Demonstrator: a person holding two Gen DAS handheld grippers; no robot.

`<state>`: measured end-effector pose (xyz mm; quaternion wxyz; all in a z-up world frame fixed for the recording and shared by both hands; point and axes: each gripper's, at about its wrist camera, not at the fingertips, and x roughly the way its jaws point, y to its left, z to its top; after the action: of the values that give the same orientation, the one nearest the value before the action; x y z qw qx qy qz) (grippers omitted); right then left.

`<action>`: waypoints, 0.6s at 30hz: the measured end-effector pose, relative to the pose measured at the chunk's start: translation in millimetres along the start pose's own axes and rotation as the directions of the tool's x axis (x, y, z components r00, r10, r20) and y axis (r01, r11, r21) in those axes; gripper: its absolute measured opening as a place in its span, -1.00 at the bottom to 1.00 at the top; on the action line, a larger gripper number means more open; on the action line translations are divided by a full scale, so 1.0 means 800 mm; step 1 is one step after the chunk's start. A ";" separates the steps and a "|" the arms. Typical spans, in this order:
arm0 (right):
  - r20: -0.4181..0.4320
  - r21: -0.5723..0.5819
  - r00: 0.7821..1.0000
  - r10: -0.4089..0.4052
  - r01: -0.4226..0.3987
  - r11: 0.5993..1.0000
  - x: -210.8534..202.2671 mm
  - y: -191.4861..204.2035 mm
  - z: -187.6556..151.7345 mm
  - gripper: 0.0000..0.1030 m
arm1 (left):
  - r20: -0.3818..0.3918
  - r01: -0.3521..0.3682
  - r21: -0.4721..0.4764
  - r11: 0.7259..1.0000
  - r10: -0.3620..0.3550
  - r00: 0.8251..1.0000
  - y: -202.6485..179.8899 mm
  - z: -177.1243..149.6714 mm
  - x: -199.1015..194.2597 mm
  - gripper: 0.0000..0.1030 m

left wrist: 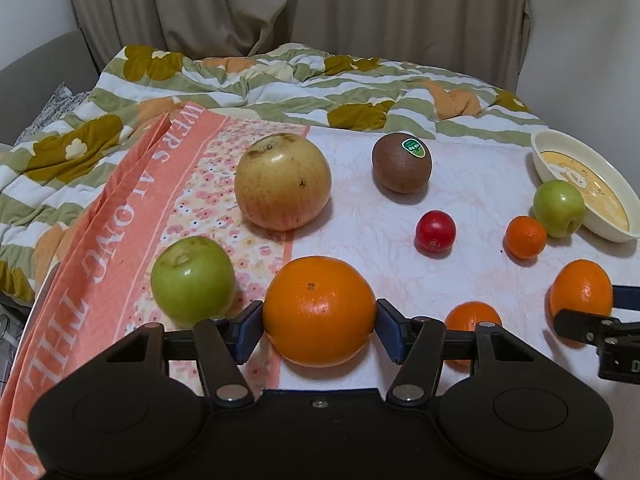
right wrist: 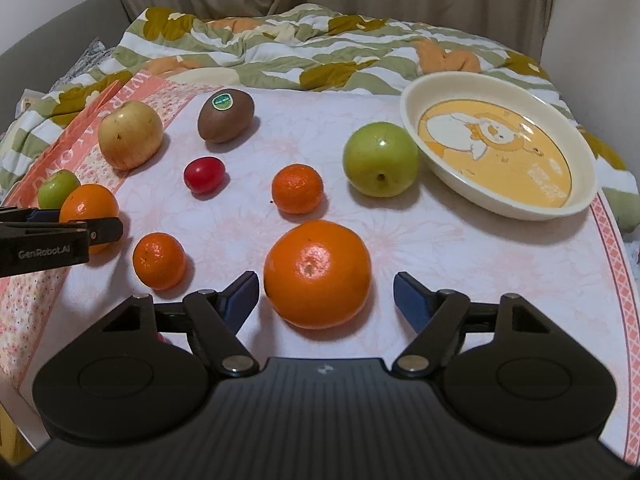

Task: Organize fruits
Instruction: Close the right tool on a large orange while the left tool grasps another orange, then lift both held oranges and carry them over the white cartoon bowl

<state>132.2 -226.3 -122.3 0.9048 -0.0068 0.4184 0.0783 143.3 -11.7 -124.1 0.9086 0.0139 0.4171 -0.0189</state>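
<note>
My left gripper is shut on a large orange that rests on the cloth; both pads touch its sides. A green apple lies just to its left, a yellow apple behind. My right gripper is open, its fingers on either side of a second large orange with gaps to both. A cream bowl with a yellow cartoon bottom stands at the back right, empty. Another green apple sits against its rim.
A kiwi with a sticker, a red plum and two mandarins lie on the pink cloth. A rumpled flowered quilt lies behind; curtains hang beyond. The table edge runs at the right.
</note>
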 end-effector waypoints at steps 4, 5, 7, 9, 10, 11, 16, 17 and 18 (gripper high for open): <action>-0.002 -0.011 1.000 -0.009 0.009 1.000 0.006 0.005 0.001 0.50 | -0.002 0.007 -0.004 1.000 -0.007 1.000 0.003 -0.005 -0.005 0.23; -0.006 -0.013 1.000 0.007 -0.007 1.000 0.006 0.006 0.002 0.43 | -0.003 0.010 -0.007 1.000 -0.010 1.000 0.003 -0.006 -0.007 0.23; -0.004 -0.009 1.000 -0.005 0.005 1.000 0.003 0.007 0.001 0.43 | -0.004 0.017 -0.012 1.000 -0.017 1.000 0.004 -0.009 -0.011 0.23; -0.003 -0.012 1.000 -0.009 0.009 1.000 -0.001 0.008 0.001 0.43 | 0.000 0.023 -0.016 1.000 -0.023 1.000 0.005 -0.012 -0.019 0.23; -0.006 -0.010 1.000 -0.009 0.009 1.000 -0.003 0.008 0.000 0.43 | 0.003 0.026 -0.017 1.000 -0.026 1.000 0.005 -0.013 -0.023 0.23; -0.005 -0.005 1.000 -0.008 0.008 1.000 -0.007 0.008 0.000 0.43 | 0.007 0.029 -0.018 0.999 -0.029 1.000 0.006 -0.014 -0.028 0.23; 0.017 0.001 1.000 -0.020 0.020 1.000 -0.032 0.013 -0.003 0.43 | 0.035 0.049 -0.006 0.999 -0.048 0.998 0.004 -0.015 -0.056 0.23; 0.022 0.006 1.000 -0.022 0.022 1.000 -0.038 0.013 -0.003 0.43 | 0.042 0.053 -0.003 0.999 -0.053 0.998 0.004 -0.014 -0.062 0.23; 0.028 0.011 0.999 -0.026 0.026 1.000 -0.045 0.014 -0.004 0.43 | 0.049 0.059 0.000 0.998 -0.059 0.997 0.003 -0.013 -0.068 0.23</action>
<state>105.6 -220.2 -96.5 0.9116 -0.0061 0.4060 0.0644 99.8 -7.5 -89.7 0.9176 0.0003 0.3948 -0.0456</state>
